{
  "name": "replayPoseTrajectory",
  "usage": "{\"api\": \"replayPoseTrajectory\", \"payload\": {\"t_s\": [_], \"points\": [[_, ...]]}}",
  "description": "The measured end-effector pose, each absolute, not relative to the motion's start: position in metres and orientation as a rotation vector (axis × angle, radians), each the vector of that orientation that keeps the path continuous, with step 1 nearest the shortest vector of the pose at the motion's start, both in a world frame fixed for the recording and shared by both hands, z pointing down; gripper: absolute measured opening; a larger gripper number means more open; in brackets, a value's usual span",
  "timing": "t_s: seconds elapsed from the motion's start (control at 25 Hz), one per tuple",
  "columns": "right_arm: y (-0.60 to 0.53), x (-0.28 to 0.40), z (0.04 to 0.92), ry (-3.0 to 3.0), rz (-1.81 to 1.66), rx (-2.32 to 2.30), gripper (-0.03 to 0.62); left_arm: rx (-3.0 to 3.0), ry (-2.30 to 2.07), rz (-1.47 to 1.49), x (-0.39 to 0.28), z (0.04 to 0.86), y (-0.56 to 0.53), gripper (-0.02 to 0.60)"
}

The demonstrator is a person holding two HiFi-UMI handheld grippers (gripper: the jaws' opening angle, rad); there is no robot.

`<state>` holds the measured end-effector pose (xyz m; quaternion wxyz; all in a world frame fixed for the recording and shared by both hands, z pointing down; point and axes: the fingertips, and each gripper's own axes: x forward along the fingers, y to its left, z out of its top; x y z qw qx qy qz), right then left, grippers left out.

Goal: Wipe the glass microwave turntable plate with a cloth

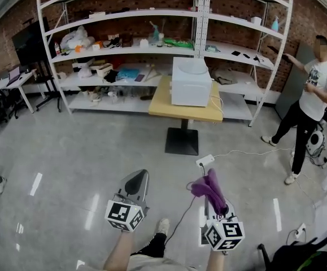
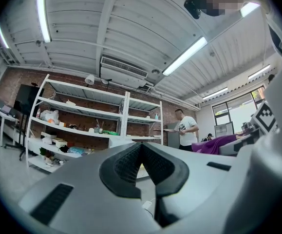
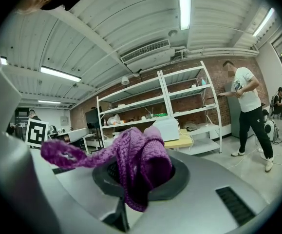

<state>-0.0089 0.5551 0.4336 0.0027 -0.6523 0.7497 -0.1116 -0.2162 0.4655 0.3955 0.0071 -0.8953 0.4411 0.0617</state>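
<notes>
Both are clenched, the left gripper [image 1: 137, 178] on nothing, the right gripper [image 1: 213, 195] on the purple cloth [image 1: 208, 185], whose loose fold may slip out before the microwave [image 1: 190, 82] on the surface [image 1: 164, 104] at twelve o'clock; no glass plate shows.

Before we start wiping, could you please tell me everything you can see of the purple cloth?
The cloth is purple and looks knitted, soft and bunched up. It is pinched between the shut jaws of the right hand-held gripper and is held up in the air. One loose end trails out toward the person's left, and a fold hangs below the jaws. Nothing but the hand-held gripper touches it.
</notes>
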Motion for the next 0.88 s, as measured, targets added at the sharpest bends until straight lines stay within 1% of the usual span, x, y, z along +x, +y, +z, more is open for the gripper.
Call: {"api": "replayPoseTrajectory", "payload": {"t_s": [0.44,0.72,0.88], "points": [[0.344,0.010,0.408,2.348,-0.298,-2.038,0.051,-2.827,1.340,0.256,-0.186,0.384,0.263,0.002],[0.263,0.028,0.415,2.318,-0.373,-2.052,0.051,-2.851,1.332,0.275,-0.171,0.382,0.178,0.002],[0.211,0.049,0.418,2.324,-0.350,-2.084,0.051,-2.850,1.342,0.279,-0.154,0.387,0.130,0.002]]}}
